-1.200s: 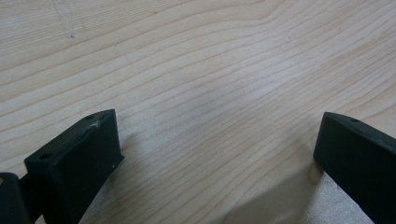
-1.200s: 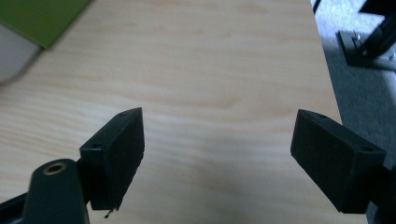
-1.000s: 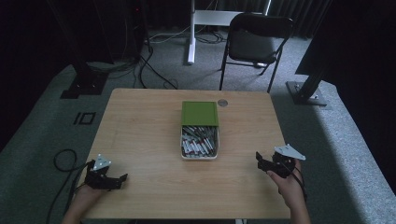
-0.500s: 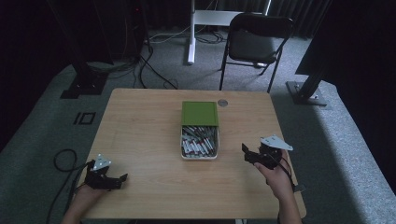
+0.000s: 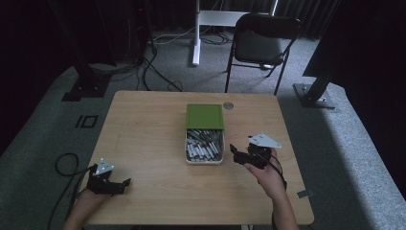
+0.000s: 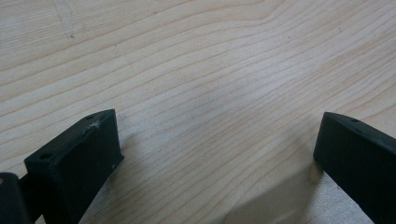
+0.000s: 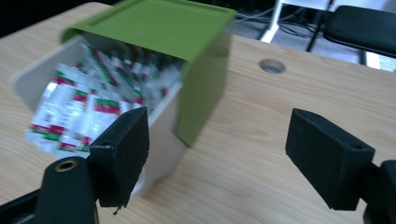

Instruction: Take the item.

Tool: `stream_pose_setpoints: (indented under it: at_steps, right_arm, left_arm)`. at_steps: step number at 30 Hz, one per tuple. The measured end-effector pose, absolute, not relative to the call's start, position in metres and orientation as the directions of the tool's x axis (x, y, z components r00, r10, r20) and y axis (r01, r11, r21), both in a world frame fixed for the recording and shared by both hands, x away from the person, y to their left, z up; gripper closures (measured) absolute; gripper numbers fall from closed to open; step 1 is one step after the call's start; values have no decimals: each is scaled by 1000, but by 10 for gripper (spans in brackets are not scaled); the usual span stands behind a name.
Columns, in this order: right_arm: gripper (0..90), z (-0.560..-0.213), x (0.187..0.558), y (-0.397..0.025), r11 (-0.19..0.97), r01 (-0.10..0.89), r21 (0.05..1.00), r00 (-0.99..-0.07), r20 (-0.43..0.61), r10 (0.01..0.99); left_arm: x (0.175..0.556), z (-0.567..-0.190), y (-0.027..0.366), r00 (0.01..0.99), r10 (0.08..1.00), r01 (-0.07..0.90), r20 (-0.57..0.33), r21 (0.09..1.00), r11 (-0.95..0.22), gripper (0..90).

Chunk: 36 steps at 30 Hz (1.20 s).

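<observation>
We see right gripper (image 5: 239, 155) jaws spread wide, nothing between them, hovering just beside right side of white box (image 5: 204, 160) near worktop (image 5: 143, 124) centre. Box packed with red-green-white sachets (image 7: 79, 112); green lid (image 5: 205, 116) slid toward far edge, half covering box. In right gripper view, left jaw overlaps box's near corner; contact unclear to us. Left gripper (image 5: 119, 184) at near-left corner, jaws wide apart, empty, over bare wood, well apart from box.

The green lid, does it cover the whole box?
No, the green lid covers only the far half of the box; packets show in the open near half.
</observation>
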State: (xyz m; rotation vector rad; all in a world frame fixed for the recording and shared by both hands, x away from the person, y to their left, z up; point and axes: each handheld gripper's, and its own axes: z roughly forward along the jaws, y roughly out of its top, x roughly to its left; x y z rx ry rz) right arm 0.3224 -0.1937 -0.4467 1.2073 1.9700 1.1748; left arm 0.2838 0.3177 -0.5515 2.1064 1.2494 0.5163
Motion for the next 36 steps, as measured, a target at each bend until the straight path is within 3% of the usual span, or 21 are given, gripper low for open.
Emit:
stream_pose_setpoints:
  at_steps: [16, 26, 30, 32, 36]
  right_arm:
    - [272, -454, 330, -138, 275, 391, 878, -557, -12, 830]
    - [502, -465, 331, -117, 330, 355, 875, -611, -51, 790]
    - [590, -473, 332, -113, 355, 391, 849, -625, -38, 780]
    - [676, -476, 333, -111, 371, 394, 841, -628, -49, 777]
    - [735, -483, 334, -108, 379, 413, 828, -620, -50, 783]
  left_arm:
    - [284, -552, 318, 473, 881, 634, 14, 689, -351, 14]
    - [284, -552, 318, 474, 880, 634, 15, 688, -353, 14]
    - [284, -552, 318, 474, 880, 635, 15, 687, -354, 14]
    - [284, -552, 318, 474, 880, 634, 15, 687, -353, 14]
    - [284, -552, 318, 475, 880, 634, 16, 687, -355, 14]
